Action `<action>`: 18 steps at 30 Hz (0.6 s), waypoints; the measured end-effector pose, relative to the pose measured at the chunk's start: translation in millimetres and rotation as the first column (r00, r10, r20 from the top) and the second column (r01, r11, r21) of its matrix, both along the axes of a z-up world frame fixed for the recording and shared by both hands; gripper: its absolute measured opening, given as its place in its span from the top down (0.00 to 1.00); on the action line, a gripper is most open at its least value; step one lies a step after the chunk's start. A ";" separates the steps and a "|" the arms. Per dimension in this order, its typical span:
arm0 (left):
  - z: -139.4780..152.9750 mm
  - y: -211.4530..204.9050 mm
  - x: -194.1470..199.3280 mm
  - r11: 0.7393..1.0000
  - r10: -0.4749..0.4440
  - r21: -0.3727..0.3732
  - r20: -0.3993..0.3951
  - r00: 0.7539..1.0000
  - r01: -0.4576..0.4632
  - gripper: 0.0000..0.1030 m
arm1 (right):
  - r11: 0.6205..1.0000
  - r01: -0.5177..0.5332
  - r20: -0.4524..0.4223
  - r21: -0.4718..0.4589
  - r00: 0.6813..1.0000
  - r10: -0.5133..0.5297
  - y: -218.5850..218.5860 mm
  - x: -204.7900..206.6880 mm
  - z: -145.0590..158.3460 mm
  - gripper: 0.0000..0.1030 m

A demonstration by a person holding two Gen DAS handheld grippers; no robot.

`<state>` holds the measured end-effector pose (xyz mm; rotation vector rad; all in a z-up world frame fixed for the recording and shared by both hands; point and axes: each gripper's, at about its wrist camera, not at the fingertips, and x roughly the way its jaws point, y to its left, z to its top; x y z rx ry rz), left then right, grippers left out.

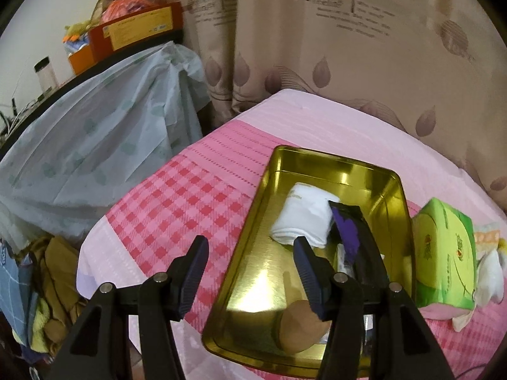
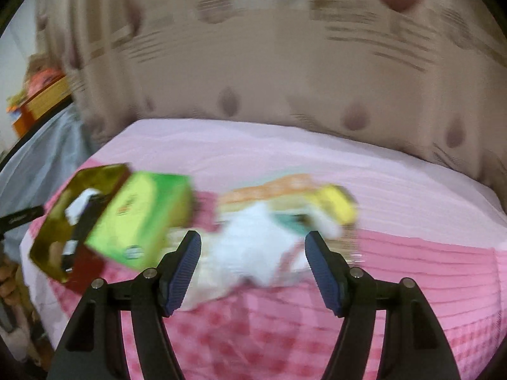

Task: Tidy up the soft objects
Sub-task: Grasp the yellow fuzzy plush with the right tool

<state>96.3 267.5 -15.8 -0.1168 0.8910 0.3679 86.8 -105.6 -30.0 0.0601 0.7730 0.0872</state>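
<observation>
Soft pile [image 2: 253, 247]: blurred white, orange and yellow cloths on the bed [image 2: 380, 190], beside the green pack [image 1: 446, 253].
Tin [image 1: 247, 253]: at the bed's near edge, holding a white roll [image 1: 304, 218].
Left gripper [image 1: 250, 272]: agape, straddling the tin's rim.
Right gripper [image 2: 253, 272]: agape, empty, before the pile.

There is one gold tin tray [image 1: 393, 196] on one pink bed [image 1: 177, 196]. Inside the tray there is one rolled white cloth [image 1: 304, 218], one dark packet with purple on it [image 1: 348, 228] and one round tan thing [image 1: 301, 326]. Beside the tray sits one green tissue pack [image 1: 446, 253]. Next to that lies one small pile of soft things [image 2: 285, 218], too blurry to count. There are two grippers, the left gripper [image 1: 250, 272] and the right gripper [image 2: 253, 269].
</observation>
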 end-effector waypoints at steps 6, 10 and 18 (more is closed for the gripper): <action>0.9 -17.5 0.5 0.997 -0.067 0.045 0.008 0.998 0.067 0.45 | 0.998 0.061 -0.011 -0.015 0.998 -0.061 -44.1 15.9 -13.2 0.36; -0.2 -31.5 1.4 0.989 -0.135 0.068 0.014 0.991 0.134 0.45 | 0.998 0.060 -0.029 -0.030 0.998 -0.061 -52.4 33.8 -26.7 0.35; -9.1 -53.9 3.3 0.969 -0.227 0.098 0.000 0.974 0.226 0.45 | 0.998 0.044 -0.045 -0.032 0.998 -0.046 -61.9 63.1 -52.9 0.30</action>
